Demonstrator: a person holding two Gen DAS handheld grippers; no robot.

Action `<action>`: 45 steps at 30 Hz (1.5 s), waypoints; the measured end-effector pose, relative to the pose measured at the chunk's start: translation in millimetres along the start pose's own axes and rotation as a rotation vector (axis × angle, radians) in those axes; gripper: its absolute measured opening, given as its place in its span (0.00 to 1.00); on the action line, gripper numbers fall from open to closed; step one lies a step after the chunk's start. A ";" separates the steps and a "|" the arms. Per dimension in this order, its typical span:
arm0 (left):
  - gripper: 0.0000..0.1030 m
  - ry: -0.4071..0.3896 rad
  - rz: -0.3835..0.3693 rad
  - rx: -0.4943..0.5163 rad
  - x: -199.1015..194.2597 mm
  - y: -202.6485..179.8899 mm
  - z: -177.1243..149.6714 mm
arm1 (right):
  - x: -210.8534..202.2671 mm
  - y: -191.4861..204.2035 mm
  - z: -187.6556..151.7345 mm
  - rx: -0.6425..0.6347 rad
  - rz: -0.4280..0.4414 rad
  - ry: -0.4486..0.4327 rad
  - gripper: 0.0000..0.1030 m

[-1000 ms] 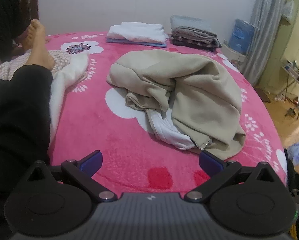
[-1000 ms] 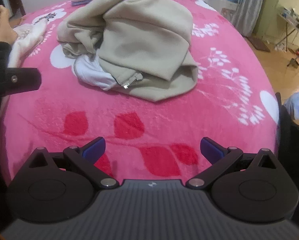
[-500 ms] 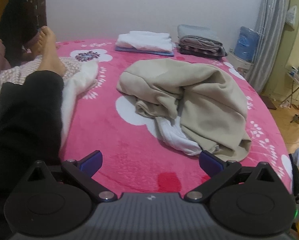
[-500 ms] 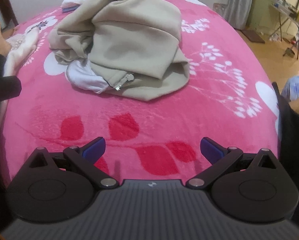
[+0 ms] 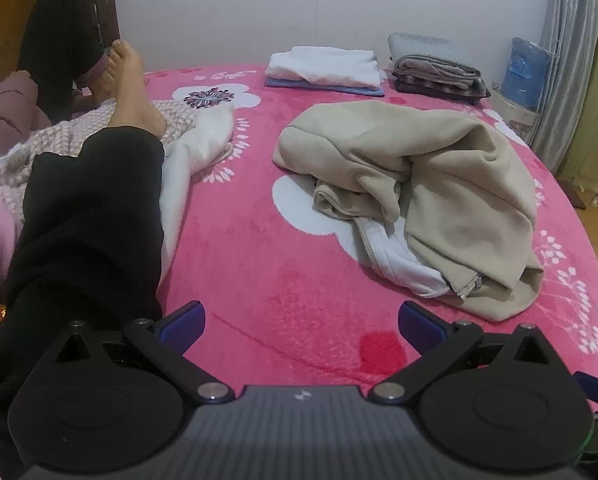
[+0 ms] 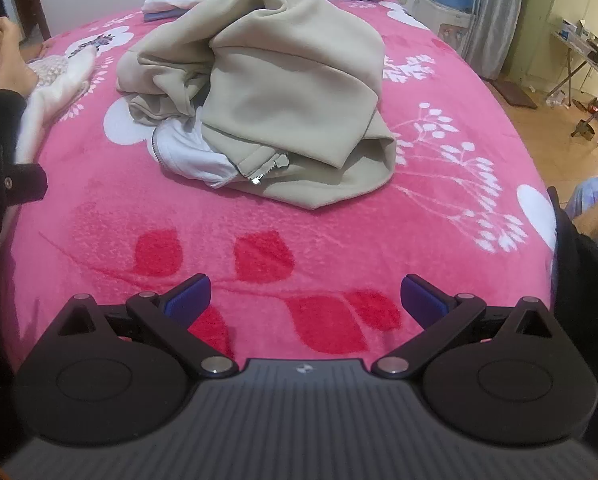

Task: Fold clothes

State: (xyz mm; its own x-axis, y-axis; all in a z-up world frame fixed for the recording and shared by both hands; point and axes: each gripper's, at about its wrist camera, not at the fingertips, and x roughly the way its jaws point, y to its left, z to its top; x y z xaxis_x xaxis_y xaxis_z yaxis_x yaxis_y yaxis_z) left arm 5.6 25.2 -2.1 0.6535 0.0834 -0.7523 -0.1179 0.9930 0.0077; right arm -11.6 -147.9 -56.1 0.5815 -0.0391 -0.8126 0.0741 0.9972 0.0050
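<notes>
A crumpled beige zip jacket (image 5: 439, 184) with white lining lies in a heap on the pink flowered blanket (image 5: 259, 248), right of centre in the left wrist view. It also shows in the right wrist view (image 6: 283, 92), its zipper end facing me. My left gripper (image 5: 301, 322) is open and empty, above the blanket short of the jacket. My right gripper (image 6: 305, 298) is open and empty, above the blanket's near edge (image 6: 259, 280), well short of the jacket.
A person's black-trousered leg and bare foot (image 5: 131, 92) lie along the left with a white and checked cloth (image 5: 195, 148). Folded white clothes (image 5: 323, 66) and a folded dark stack (image 5: 439, 74) sit at the far edge. The bed's right edge drops to the floor (image 6: 559, 152).
Both grippers have drawn back and tilted up a little; the jacket sits farther right in the left view. The jacket has not moved. Both grippers stay open.
</notes>
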 end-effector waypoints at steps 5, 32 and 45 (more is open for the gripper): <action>1.00 0.009 0.005 -0.004 1.1 2.3 -0.2 | -1.4 4.7 -1.4 -0.018 0.001 -0.003 0.99; 1.00 0.022 0.014 -0.011 2.4 2.9 2.8 | -5.4 6.1 1.0 -0.012 0.002 -0.016 0.99; 1.00 -0.006 -0.009 -0.009 -6.0 -3.0 0.6 | -9.4 0.2 -2.4 0.012 0.004 -0.011 0.99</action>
State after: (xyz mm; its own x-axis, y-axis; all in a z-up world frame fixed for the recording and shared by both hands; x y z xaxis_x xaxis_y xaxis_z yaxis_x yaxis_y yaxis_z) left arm 2.5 21.8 2.8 0.6587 0.0747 -0.7487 -0.1189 0.9929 -0.0055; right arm -19.0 -147.2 -49.8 0.5904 -0.0357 -0.8063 0.0814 0.9966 0.0155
